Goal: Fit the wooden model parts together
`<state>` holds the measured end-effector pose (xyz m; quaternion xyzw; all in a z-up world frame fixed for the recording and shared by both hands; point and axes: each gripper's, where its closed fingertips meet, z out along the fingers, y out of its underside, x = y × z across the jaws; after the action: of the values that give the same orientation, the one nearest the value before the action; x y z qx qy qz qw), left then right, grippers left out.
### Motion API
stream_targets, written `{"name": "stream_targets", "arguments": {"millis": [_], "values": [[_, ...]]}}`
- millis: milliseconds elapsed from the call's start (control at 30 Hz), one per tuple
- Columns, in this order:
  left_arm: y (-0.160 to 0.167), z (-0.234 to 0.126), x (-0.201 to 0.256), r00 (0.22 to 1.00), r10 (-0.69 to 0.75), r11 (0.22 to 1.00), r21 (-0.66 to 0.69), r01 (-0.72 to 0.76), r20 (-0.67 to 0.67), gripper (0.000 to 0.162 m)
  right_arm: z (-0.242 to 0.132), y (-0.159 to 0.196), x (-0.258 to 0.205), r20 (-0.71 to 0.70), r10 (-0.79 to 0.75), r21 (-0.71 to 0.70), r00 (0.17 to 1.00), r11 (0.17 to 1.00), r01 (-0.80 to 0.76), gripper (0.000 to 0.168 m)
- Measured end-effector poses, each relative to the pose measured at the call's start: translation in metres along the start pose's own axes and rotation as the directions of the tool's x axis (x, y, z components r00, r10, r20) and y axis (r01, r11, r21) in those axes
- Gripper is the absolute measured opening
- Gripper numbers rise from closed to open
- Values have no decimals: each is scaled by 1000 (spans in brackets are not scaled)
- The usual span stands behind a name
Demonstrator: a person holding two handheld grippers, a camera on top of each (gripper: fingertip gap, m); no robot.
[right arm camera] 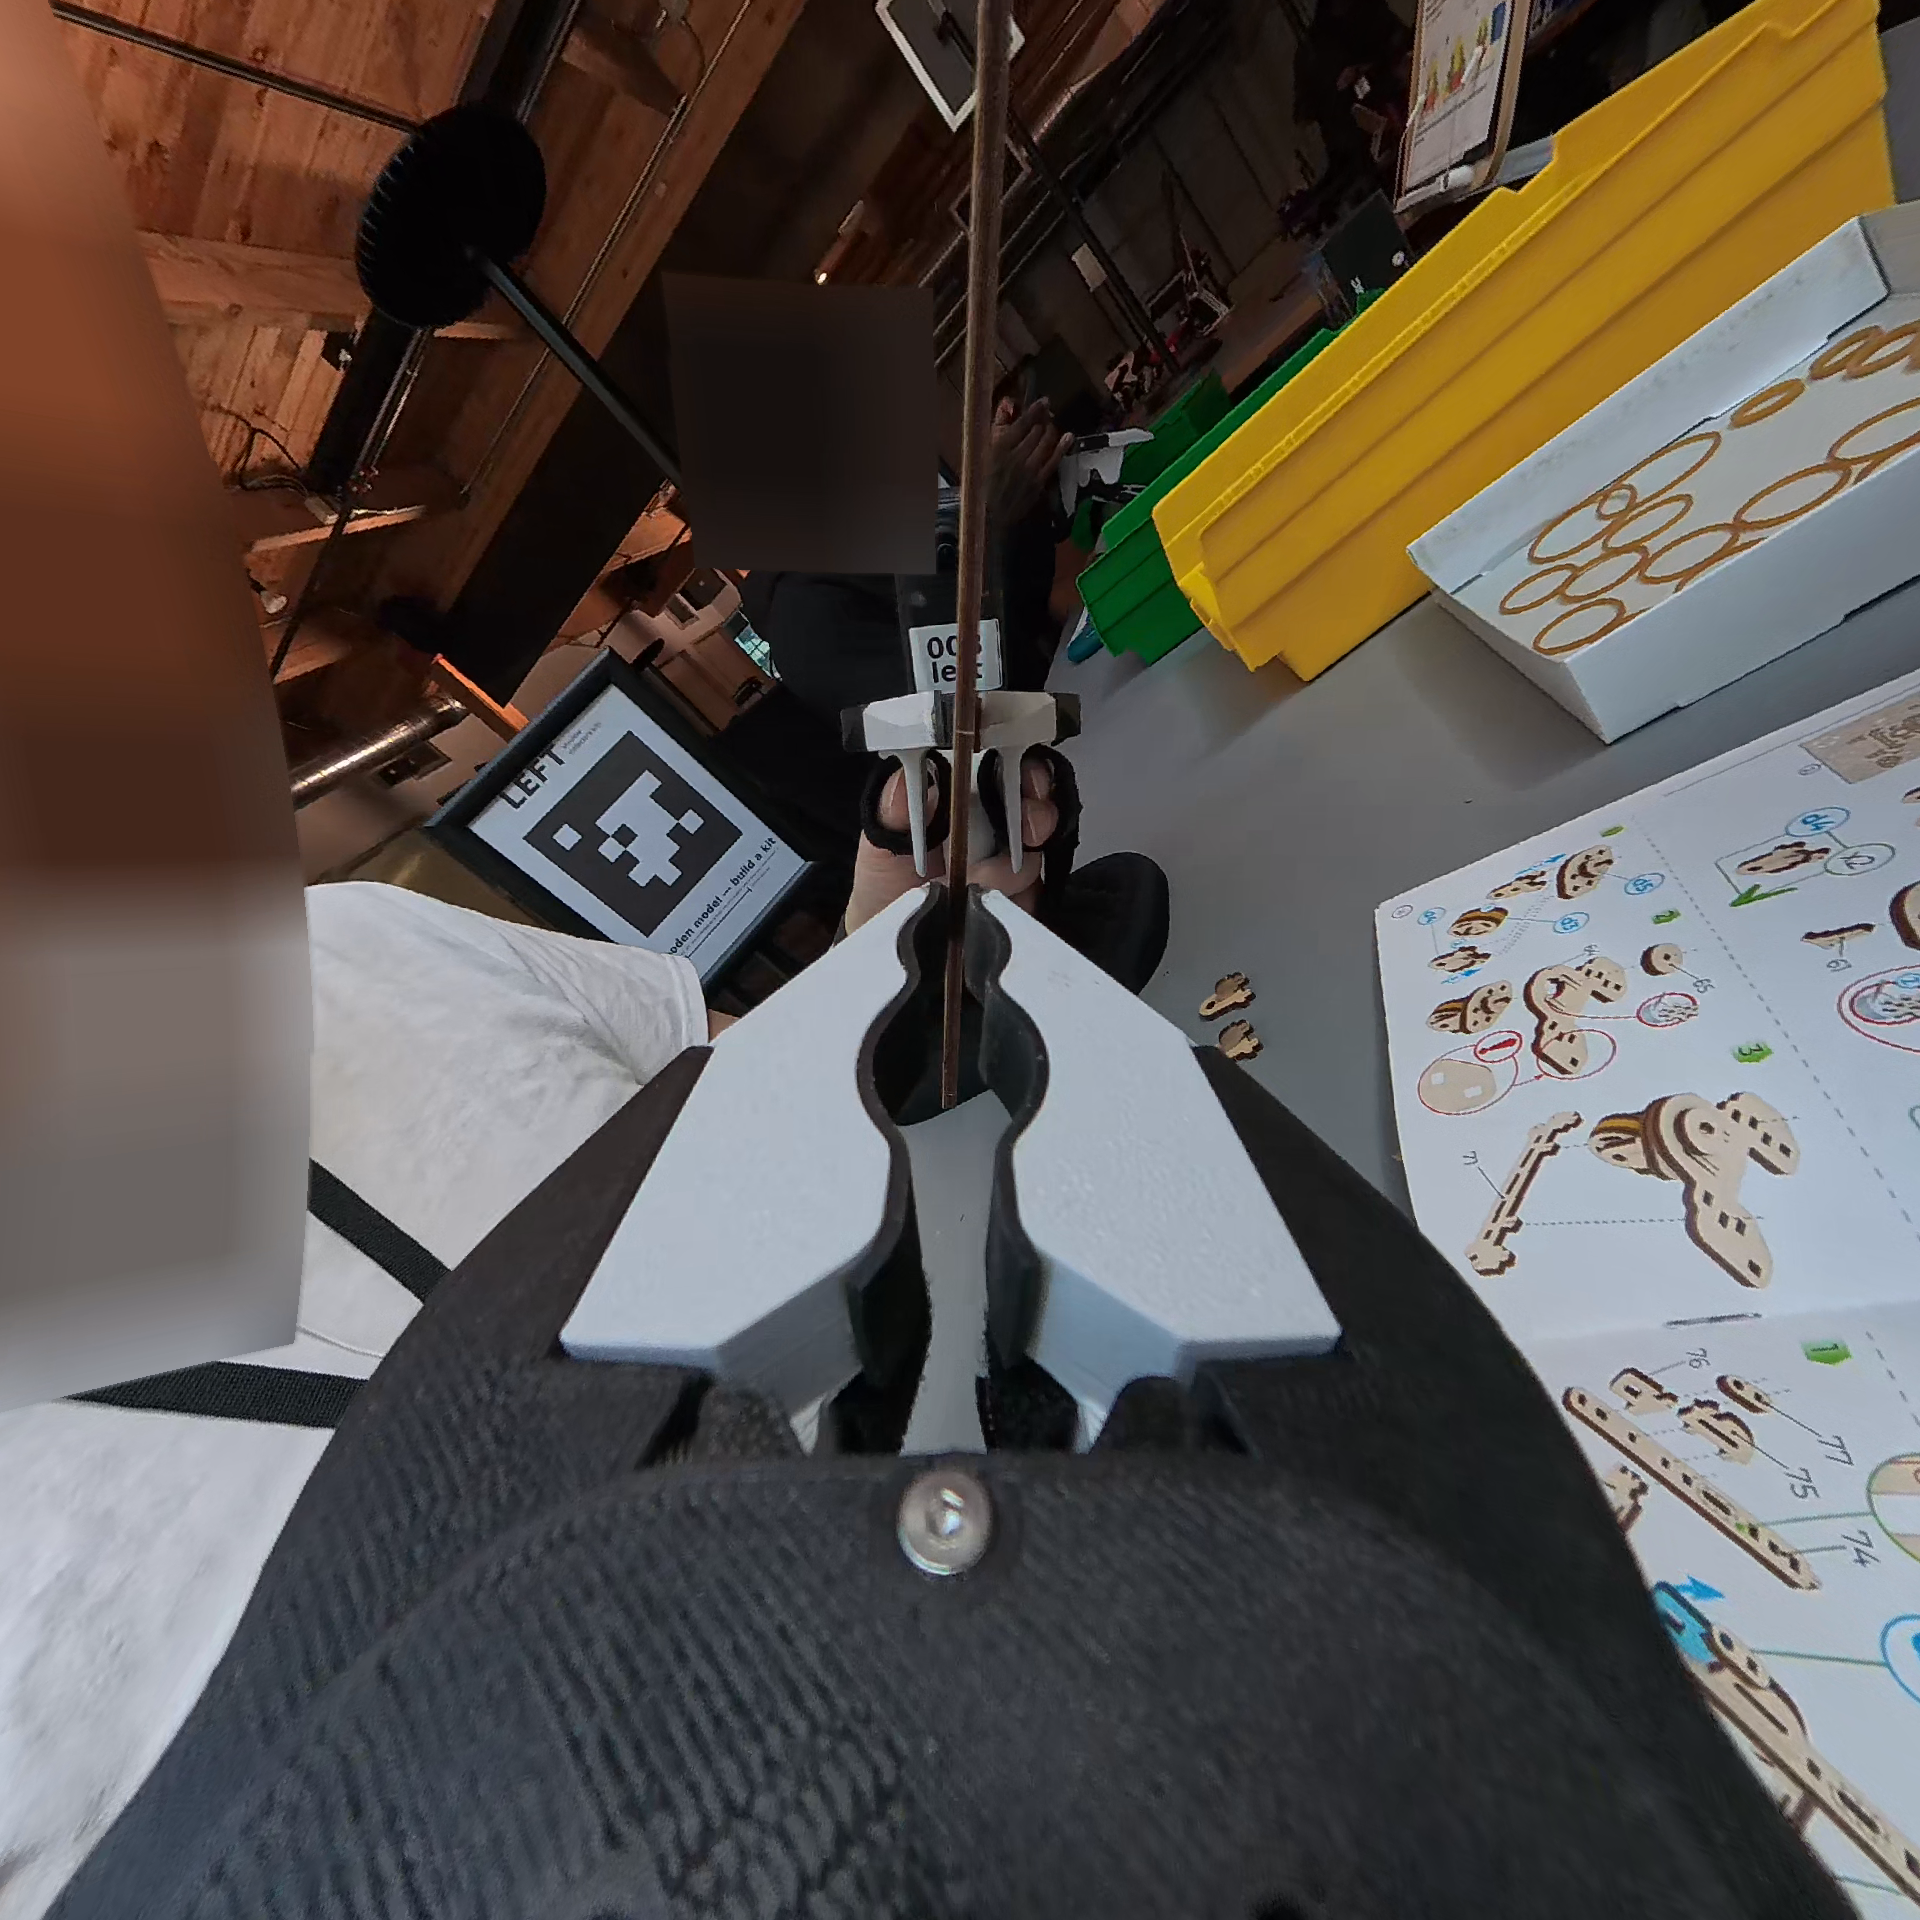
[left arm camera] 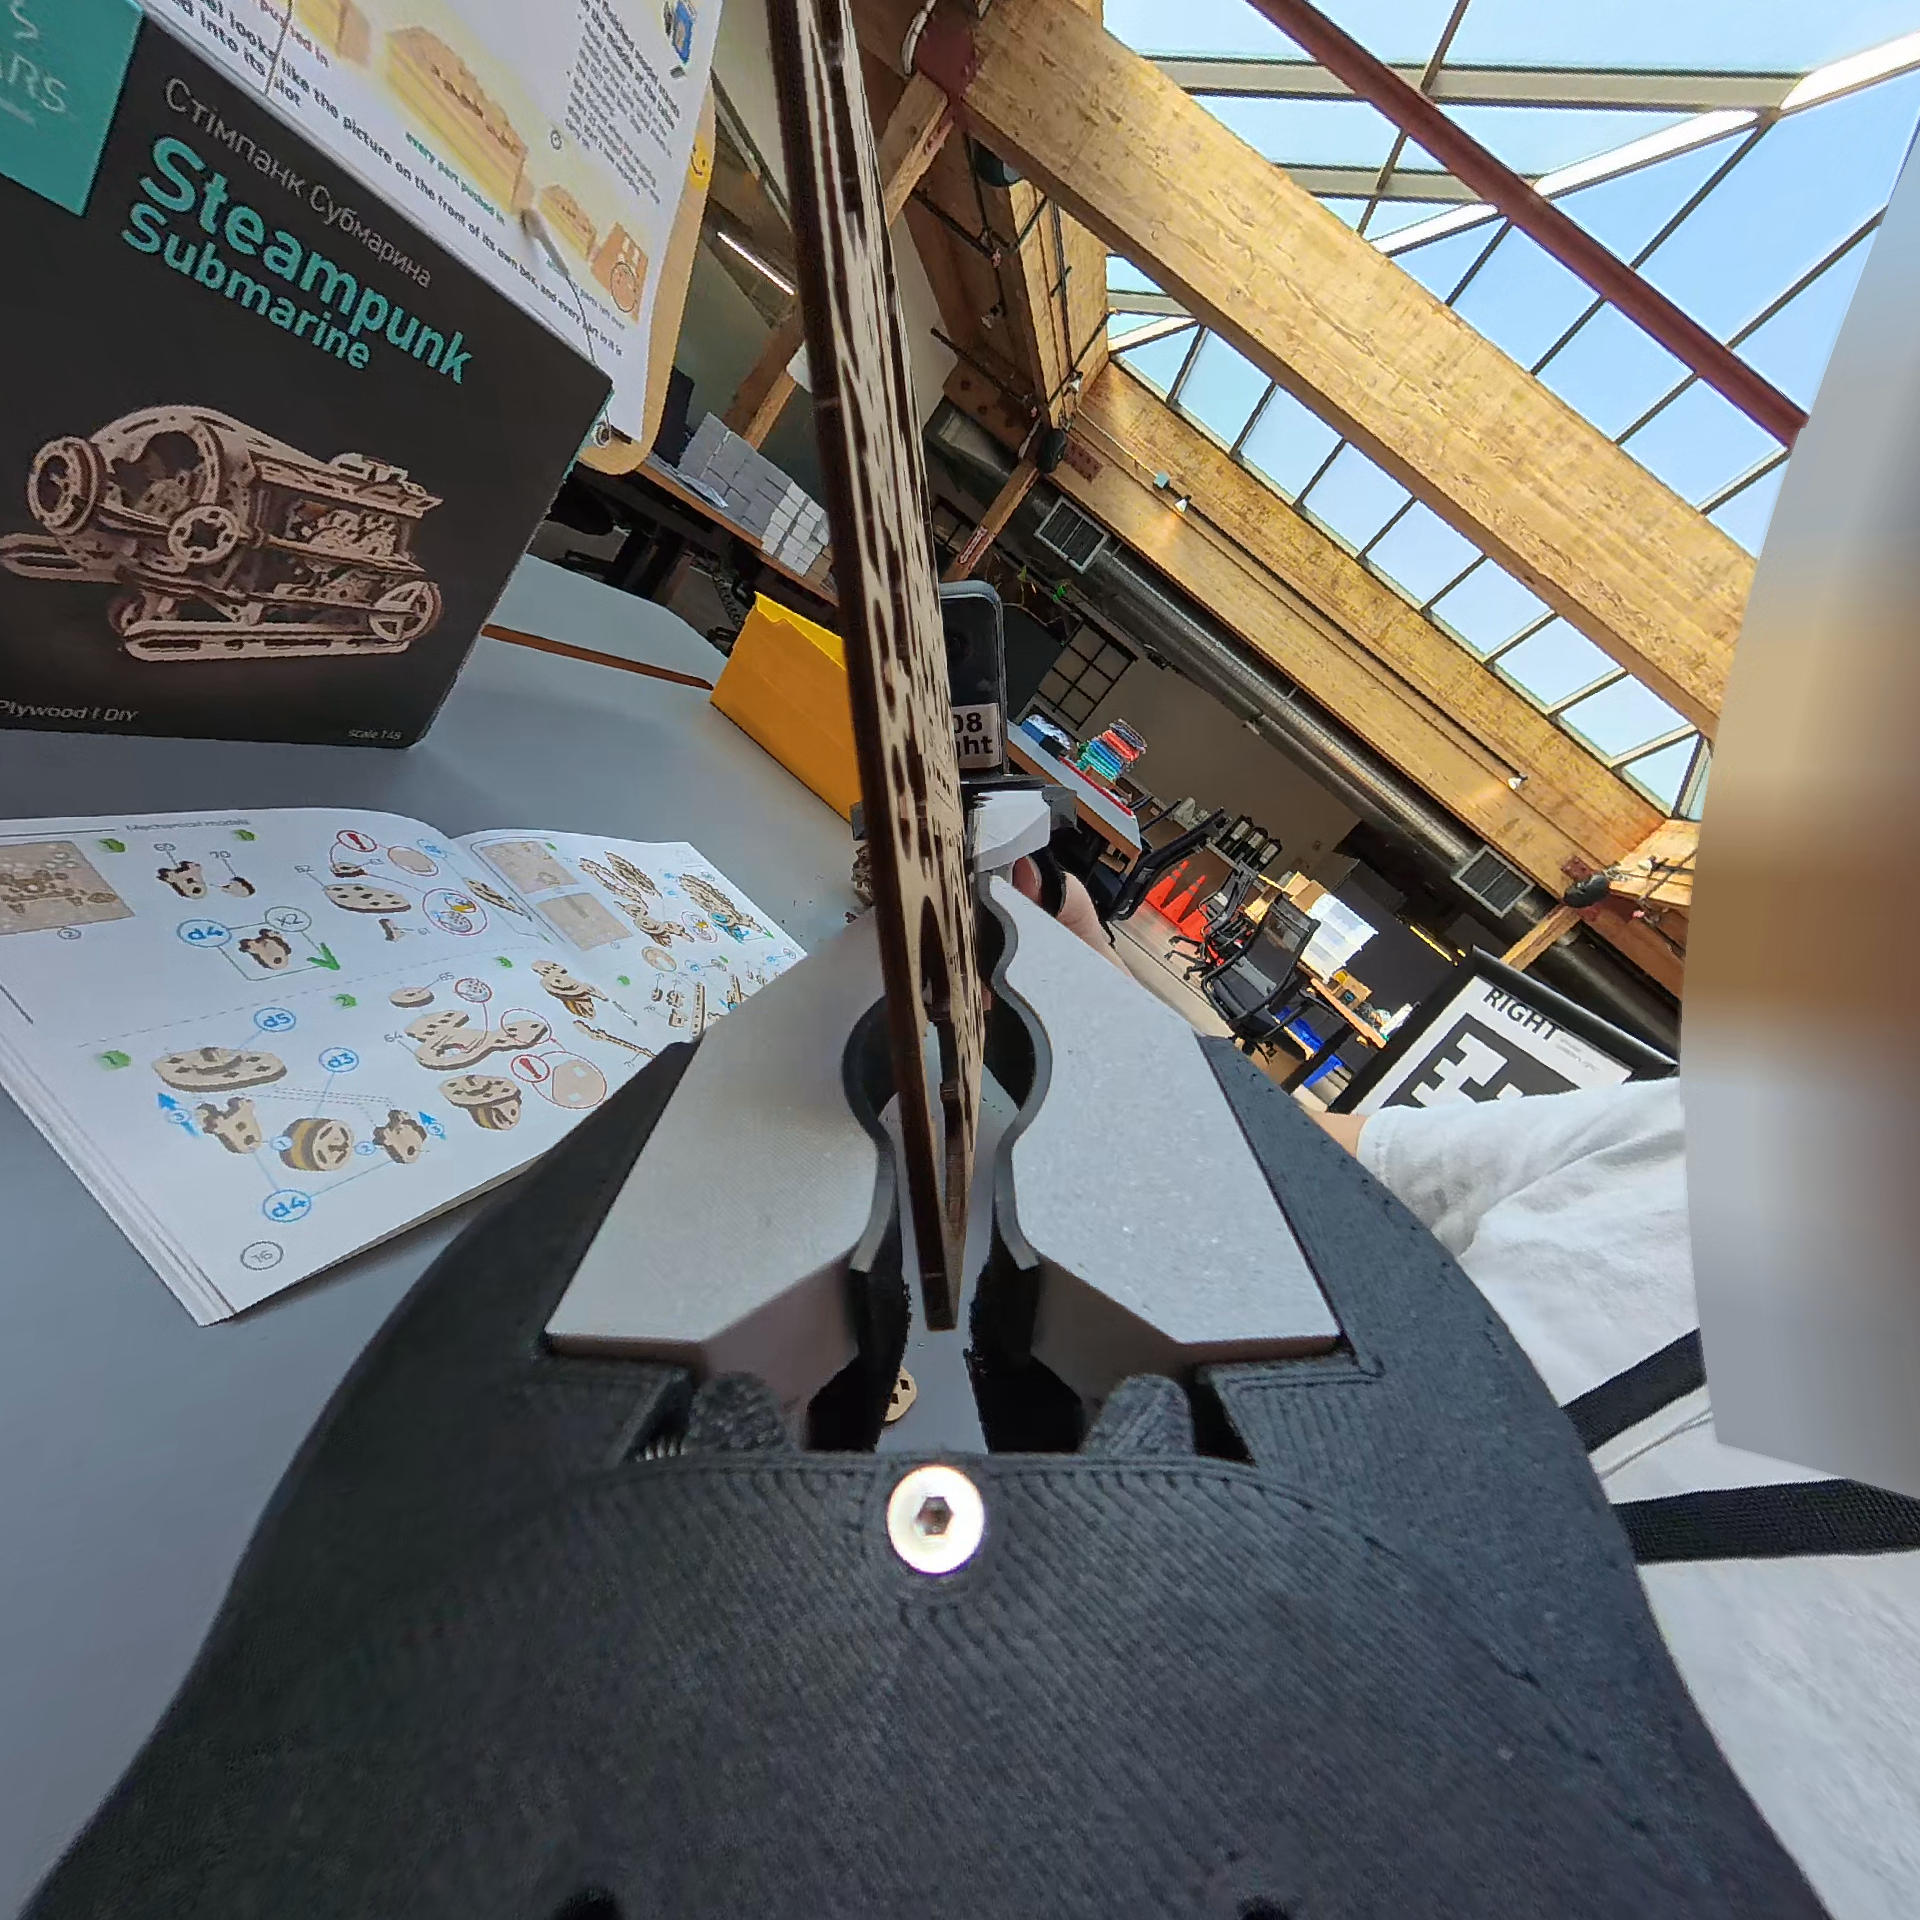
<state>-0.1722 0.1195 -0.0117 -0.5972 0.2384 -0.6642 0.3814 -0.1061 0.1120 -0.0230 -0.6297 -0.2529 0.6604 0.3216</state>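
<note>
Left wrist view: the left gripper (left arm camera: pixel 940 935), grey fingers on a black body, is seen from behind with its fingers pinching a thin laser-cut plywood sheet (left arm camera: pixel 878 540) held edge-on; the sheet rises from between the fingers toward 12 o'clock, tilted slightly left, its perforated face turned to the right. Beyond the fingertips, at about 1 o'clock from them, the right gripper (left arm camera: pixel 1013 831) meets the same sheet from the far side. On the grey table (left arm camera: pixel 582 748) an open instruction booklet (left arm camera: pixel 343 1029) lies at 9 o'clock, and a dark kit box (left arm camera: pixel 249 436) printed with a wooden vehicle stands at 10 o'clock. A yellow bin (left arm camera: pixel 790 686) sits behind the sheet, and a white sleeve (left arm camera: pixel 1527 1195) enters at 3 o'clock. Right wrist view: the right gripper (right arm camera: pixel 951 904) has its fingers closed on the plywood sheet (right arm camera: pixel 977 416), which here appears as a dark vertical line running to 12 o'clock. Directly ahead, the left gripper (right arm camera: pixel 961 800) faces the camera, its two slender fingertips standing on either side of the sheet's edge, with a hand (right arm camera: pixel 883 894) behind it. Two small wooden parts (right arm camera: pixel 1231 1018) lie on the table (right arm camera: pixel 1247 790) at 3 o'clock of the fingertips. The instruction booklet (right arm camera: pixel 1662 1143) fills the right margin at 3 to 4 o'clock. At 2 o'clock a white tray (right arm camera: pixel 1621 675) holds sheets of cut wooden rings (right arm camera: pixel 1662 520), beside a yellow bin (right arm camera: pixel 1455 416) and a green bin (right arm camera: pixel 1143 582).
</note>
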Motion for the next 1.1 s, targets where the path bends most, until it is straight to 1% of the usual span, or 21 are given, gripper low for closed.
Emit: {"name": "stream_targets", "arguments": {"millis": [67,333,400,500,567,600,667,767,833,867,933,1033,1100], "values": [[0,-1,-1,1000,8,1000,1,-8,5,1,-3,-1,-1,1,-5,0,1000,1000,5,2],[-2,-1,-1,1000,-10,1000,14,10,-7,2,-5,3,-4,16,8,-14,1000,1000,-8,1],[0,0,3,1000,-10,1000,5,10,-27,5,-3,3,-6,27,16,-12,1000,1000,-16,1],[4,5,8,998,-19,1000,-15,18,-60,19,1,4,-6,33,27,-6,999,1000,-26,2],[8,9,12,996,-29,999,-32,27,-80,24,7,8,-5,28,24,-13,999,1000,-23,2],[9,10,13,996,-35,999,-30,32,-88,23,9,5,-5,35,22,10,999,1000,-23,2],[4,9,14,994,-47,999,6,47,-97,26,11,-2,-7,53,37,69,998,997,-41,2],[2,11,17,988,-84,996,23,87,-129,35,14,-15,-10,73,36,181,997,982,-49,2],[0,13,18,990,-71,996,40,76,-121,39,16,-22,-11,85,42,244,995,968,-62,2],[-2,14,18,992,-57,996,58,63,-109,40,18,-22,-11,82,35,253,996,966,-55,2],[-5,17,15,997,-33,995,87,40,-76,37,22,-21,-14,71,-2,272,997,962,-18,2],[-8,22,13,998,-12,995,99,18,-62,29,34,-11,-16,78,-15,217,997,976,-2,2],[-10,21,13,998,-2,994,109,9,-60,0,39,-6,-15,72,-35,195,997,981,20,2]]}}
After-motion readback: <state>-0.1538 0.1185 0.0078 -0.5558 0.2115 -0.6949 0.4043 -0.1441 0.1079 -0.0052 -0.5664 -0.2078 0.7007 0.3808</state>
